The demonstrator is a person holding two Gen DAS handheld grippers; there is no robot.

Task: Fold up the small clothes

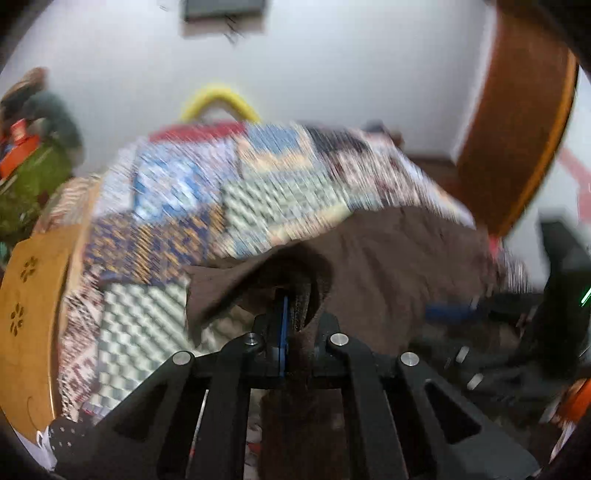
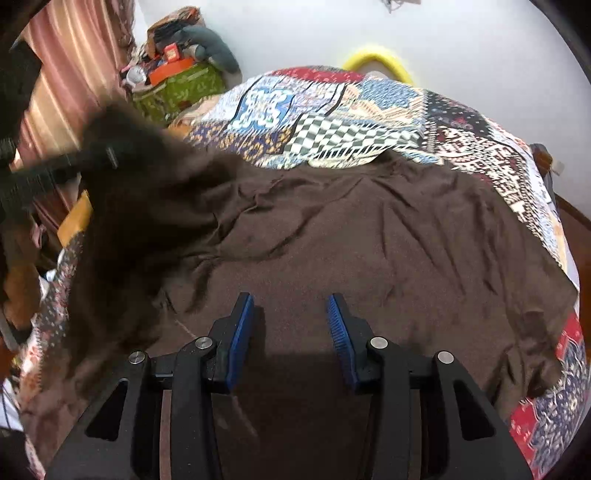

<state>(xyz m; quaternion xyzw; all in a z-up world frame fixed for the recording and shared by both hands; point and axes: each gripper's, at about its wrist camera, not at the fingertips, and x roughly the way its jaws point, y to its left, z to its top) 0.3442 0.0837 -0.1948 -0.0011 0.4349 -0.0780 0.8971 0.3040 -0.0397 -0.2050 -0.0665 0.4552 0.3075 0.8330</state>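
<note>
Your left tool (image 1: 291, 306) is clenched on a fold of the brown garment (image 2: 351, 236), w/ cloth bunched around its blue pads and draped over the tool body; the left wrist view is blurred. In the right wrist view that same tool shows at the far left, w/ the garment's left edge raised off the bed and hanging from it in a dark, blurred mass.

Your right tool (image 2: 290, 332) is released: its blue pads (image 2: 240, 332) stand apart over the near part of the garment, nothing pinched btwn them. Can't tell if the tips touch the cloth.

The rest of the brown garment lies spread and wrinkled across the patchwork bedspread (image 2: 332, 110), covering most of the near side of the bed. Beyond the bed's far edge, a yellow curved object (image 2: 380, 59) stands against the white wall (image 2: 332, 29). To the far left sits a green bag (image 2: 184, 88) heaped w/ clutter, beside a pink striped curtain (image 2: 74, 55).
</note>
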